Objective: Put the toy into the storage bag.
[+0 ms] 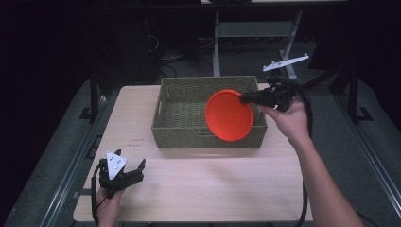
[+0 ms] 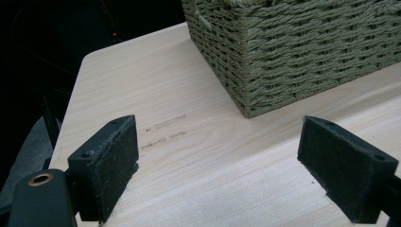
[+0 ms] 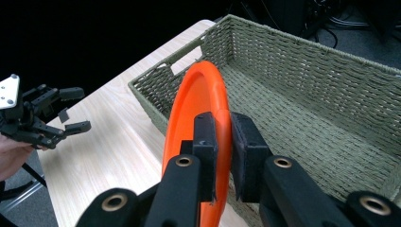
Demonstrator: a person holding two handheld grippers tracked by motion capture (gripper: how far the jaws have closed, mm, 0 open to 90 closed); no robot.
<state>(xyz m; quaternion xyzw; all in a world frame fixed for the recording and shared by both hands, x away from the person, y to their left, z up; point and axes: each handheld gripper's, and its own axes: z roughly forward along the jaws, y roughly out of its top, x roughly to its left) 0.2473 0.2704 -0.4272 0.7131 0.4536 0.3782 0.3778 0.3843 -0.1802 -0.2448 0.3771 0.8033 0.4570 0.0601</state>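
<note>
High view: right gripper (image 1: 246,99) clamped on rim of orange plate (image 1: 229,115), plate tilted on edge over right end of woven basket (image 1: 184,101). Left gripper (image 1: 126,168) jaws apart, holding nothing, near table (image 1: 198,184) front-left corner.

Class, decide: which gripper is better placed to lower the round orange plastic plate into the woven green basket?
Right. The right gripper is shut on the round orange plastic plate, tilted over the woven green basket. The left gripper sits open near the table's front corner.
</note>
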